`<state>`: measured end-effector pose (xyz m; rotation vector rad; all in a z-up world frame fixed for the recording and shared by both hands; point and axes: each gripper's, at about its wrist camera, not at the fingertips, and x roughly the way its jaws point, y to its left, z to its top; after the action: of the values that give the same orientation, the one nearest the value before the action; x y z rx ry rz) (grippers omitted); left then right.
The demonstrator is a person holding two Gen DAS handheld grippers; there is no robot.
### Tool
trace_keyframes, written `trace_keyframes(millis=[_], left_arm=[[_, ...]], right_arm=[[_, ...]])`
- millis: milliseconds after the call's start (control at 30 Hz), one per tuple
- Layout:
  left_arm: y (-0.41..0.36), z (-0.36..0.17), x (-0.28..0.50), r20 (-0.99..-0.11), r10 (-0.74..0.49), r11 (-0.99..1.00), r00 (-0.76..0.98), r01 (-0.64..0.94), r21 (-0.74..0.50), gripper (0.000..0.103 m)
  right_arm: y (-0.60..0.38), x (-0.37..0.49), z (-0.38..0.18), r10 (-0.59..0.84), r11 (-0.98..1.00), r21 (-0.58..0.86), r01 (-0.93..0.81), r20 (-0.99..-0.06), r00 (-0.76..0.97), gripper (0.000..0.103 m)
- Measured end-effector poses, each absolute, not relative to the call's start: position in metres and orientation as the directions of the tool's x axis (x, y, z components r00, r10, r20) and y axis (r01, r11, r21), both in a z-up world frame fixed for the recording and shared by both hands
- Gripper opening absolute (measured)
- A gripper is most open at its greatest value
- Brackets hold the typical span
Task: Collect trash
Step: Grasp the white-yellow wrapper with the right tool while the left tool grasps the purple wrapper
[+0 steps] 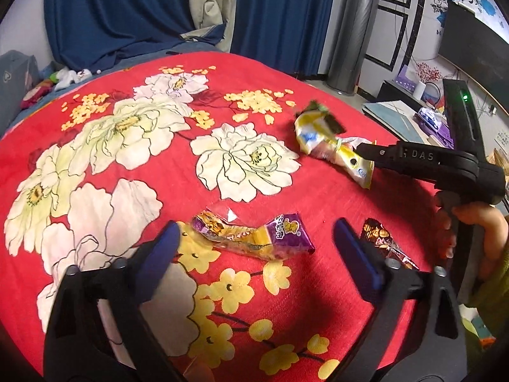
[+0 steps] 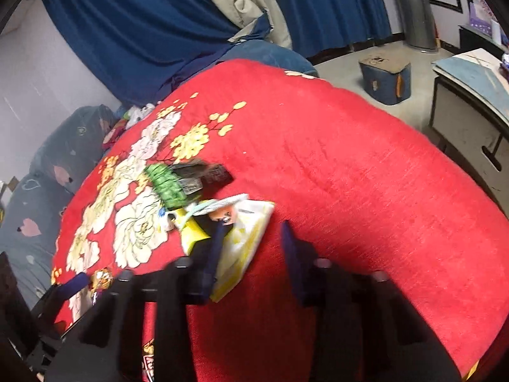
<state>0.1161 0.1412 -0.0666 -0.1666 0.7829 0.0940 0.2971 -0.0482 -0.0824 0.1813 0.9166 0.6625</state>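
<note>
A purple and yellow snack wrapper lies on the red flowered blanket, just ahead of my open left gripper. A brown foil wrapper lies beside its right finger. A yellow and white wrapper lies further right, with a green and black wrapper behind it. My right gripper is open low over the yellow wrapper, with the wrapper's near edge between its fingers. The green and black wrapper lies just beyond.
Blue curtains hang behind the bed. Grey pillows and soft toys lie at its far left. A blue stool stands on the floor and a low cabinet stands at the right. A silver column stands by the wall.
</note>
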Motion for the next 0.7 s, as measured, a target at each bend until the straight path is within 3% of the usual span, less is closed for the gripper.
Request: trace_keyframes(millis=[67, 267, 400, 500, 700], left_arm=[[0.14, -0.069, 0.118, -0.716, 0.019, 0.984, 0.698, -0.141, -0.112, 0.069], [0.134, -0.07, 0.118, -0.721, 0.018, 0.989, 0.693, -0.121, -0.091, 0.032], [0.127, -0.067, 0.116, -0.707, 0.003, 0.993, 0.707, -0.086, -0.082, 0.022], [0.124, -0.061, 0.112, -0.689, -0.013, 0.994, 0.725, -0.067, -0.09, 0.009], [0.118, -0.047, 0.107, -0.646, -0.048, 0.991, 0.762, -0.043, -0.125, 0.007]], right_arm=[[-0.052, 0.294, -0.079, 0.603, 0.787, 0.413, -0.458, -0.671, 0.431, 0.013], [-0.066, 0.276, -0.062, 0.598, 0.787, 0.366, -0.497, -0.649, 0.47, 0.008], [-0.08, 0.256, -0.049, 0.581, 0.794, 0.304, -0.526, -0.634, 0.511, 0.007], [-0.093, 0.245, -0.044, 0.586, 0.791, 0.301, -0.532, -0.624, 0.518, 0.007], [-0.121, 0.225, -0.033, 0.58, 0.798, 0.289, -0.528, -0.606, 0.544, 0.006]])
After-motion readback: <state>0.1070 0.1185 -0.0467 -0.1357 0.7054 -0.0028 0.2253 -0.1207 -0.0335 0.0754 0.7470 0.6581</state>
